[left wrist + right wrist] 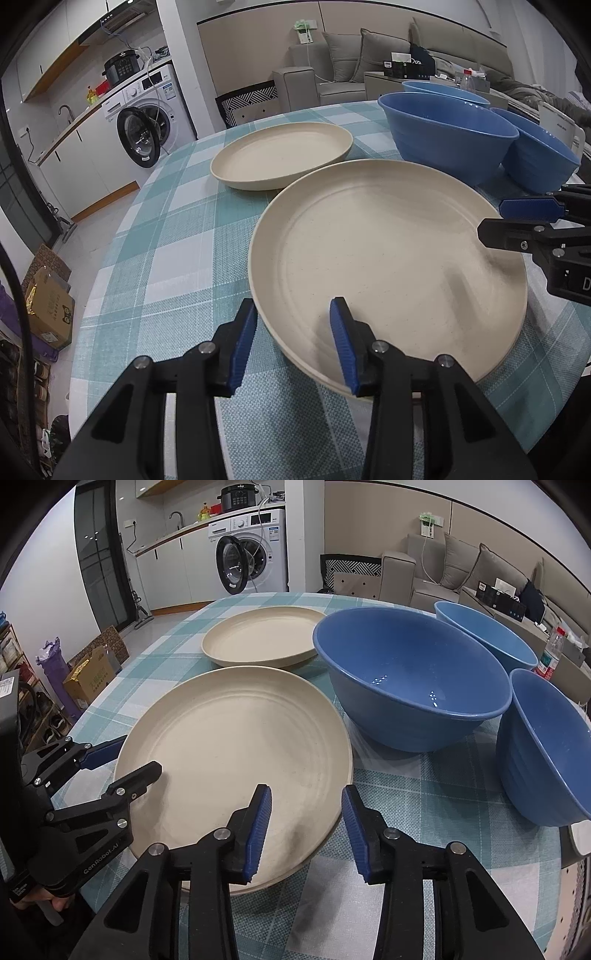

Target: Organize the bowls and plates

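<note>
Cream near plate (pixel 388 258) lies flat on the checked tablecloth (pixel 166 266); left gripper (pixel 293 343) and right gripper (pixel 306 830) each straddle its rim, jaws parted, pads not pressing; second plate (pixel 258 638) and three blue bowls (pixel 410 679) sit behind.

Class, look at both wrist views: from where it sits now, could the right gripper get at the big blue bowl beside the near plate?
Probably yes. The right gripper stands open astride the near plate rim, gripping nothing, and only bare tablecloth lies between it and the big blue bowl.
</note>
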Available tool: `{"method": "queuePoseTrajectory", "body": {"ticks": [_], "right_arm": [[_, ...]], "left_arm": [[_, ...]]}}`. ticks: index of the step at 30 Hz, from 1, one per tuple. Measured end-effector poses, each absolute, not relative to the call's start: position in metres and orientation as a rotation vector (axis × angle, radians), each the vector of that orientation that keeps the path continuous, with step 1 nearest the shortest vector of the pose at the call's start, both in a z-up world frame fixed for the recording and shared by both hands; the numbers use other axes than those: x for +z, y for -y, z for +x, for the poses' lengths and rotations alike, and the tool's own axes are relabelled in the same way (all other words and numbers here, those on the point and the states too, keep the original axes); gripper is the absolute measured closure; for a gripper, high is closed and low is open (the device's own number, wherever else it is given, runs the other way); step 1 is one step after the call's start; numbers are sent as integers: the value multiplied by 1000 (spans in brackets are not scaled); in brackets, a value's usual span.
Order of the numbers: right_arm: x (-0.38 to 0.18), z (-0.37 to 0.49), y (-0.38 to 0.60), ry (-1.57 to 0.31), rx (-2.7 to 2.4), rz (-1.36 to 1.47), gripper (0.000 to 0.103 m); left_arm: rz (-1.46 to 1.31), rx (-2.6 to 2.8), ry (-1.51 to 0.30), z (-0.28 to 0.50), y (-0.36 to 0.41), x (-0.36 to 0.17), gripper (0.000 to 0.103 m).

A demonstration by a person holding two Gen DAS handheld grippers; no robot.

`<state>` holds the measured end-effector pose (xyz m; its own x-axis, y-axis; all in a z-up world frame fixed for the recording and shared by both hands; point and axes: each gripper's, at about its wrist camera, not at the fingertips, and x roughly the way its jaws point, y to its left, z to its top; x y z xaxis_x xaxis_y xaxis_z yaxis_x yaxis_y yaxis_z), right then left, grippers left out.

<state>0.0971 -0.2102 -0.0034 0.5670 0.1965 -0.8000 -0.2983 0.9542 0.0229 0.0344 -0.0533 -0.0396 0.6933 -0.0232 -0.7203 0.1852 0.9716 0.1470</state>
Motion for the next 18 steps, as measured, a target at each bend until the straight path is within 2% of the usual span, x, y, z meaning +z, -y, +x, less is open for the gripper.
{"method": "queuePoseTrajectory", "body": {"ticks": [7,8,10,12,15,18], "right_arm": [[-3,97,211,-923,302,-108,54],[-2,97,211,-921,305,-107,51],[-1,96,211,-912,313,-102,41],[3,94,211,-897,327,-90,29],[8,91,210,-879,337,-92,21],[13,90,210,-868,340,-81,16]], "left_arm": [[150,-145,-825,37,47,-38,60],[136,-152,-829,38,45,-38,59],[109,-163,-834,38,43,-36,49],[92,-160,-826,37,40,-33,44],[84,-163,-811,35,38,-28,44],[74,-159,-802,33,34,-21,35]]}}
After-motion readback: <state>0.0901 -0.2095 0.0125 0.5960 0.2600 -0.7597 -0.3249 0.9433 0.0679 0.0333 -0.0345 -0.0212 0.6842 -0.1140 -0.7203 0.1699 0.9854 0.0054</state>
